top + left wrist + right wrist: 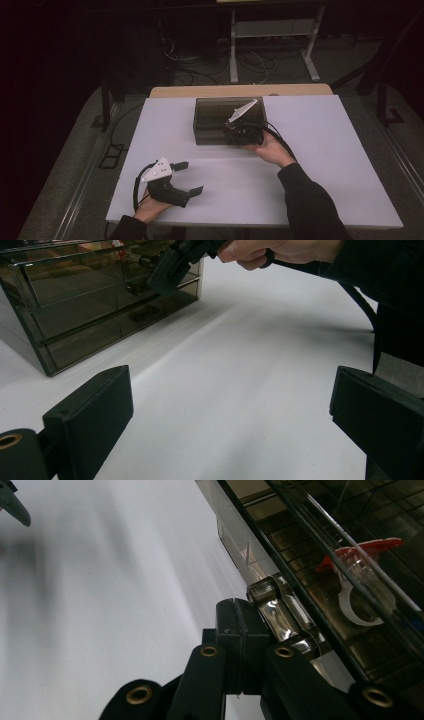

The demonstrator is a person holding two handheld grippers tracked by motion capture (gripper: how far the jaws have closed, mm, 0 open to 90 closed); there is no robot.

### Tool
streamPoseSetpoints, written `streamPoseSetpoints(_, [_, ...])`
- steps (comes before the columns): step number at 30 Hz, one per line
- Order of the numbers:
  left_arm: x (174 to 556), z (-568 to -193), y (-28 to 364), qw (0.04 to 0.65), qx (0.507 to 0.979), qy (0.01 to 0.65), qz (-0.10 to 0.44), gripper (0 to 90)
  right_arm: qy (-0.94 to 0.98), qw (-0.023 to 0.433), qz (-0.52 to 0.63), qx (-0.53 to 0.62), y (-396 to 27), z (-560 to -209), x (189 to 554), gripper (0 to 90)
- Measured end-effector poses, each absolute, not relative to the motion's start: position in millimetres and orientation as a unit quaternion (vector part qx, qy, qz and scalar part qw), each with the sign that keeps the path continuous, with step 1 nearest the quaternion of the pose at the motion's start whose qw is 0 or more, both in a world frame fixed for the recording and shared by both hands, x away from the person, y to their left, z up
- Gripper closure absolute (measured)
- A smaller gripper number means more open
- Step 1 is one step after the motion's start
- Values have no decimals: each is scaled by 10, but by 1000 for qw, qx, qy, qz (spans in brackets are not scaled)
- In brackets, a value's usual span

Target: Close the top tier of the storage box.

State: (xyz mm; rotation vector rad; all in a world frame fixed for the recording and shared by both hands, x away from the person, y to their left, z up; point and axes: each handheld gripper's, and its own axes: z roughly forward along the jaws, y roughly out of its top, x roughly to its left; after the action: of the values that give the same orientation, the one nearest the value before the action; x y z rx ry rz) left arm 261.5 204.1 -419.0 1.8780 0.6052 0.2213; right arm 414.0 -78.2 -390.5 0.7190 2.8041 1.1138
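While one drawer box [220, 122] sat at the table's [325, 150] far middle, the right gripper [239, 134] was at its front face. Smoky see-through box, three drawers stacked as counted in the left gripper view, each with one small handle. Right gripper view: both jaws clenched flat together, no gap, tips touching one shiny handle [280, 617] on a drawer front; could not tell if the handle was pinched or just pressed from beside. One red-and-white item [360, 575] lay inside behind the drawer front, blurred.

Left gripper [187, 177] rested low on the table near the front-left, well apart from the box. Its two jaws stood wide, released, nothing between them, bare white table in the gap. Pointed toward the box and the right hand [267, 147].

Counts: two grippers, two hands, one box, three drawers, three handles, one table. One grey plate on each gripper, one cable per gripper. Dark sleeve on the right arm.
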Motion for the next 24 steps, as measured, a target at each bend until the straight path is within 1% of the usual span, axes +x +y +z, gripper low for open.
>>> streamPoseSetpoints(24, [2616,-4192,2043,546,792,255,92,30,901,33,360,241,-778,-3895,4251,881])
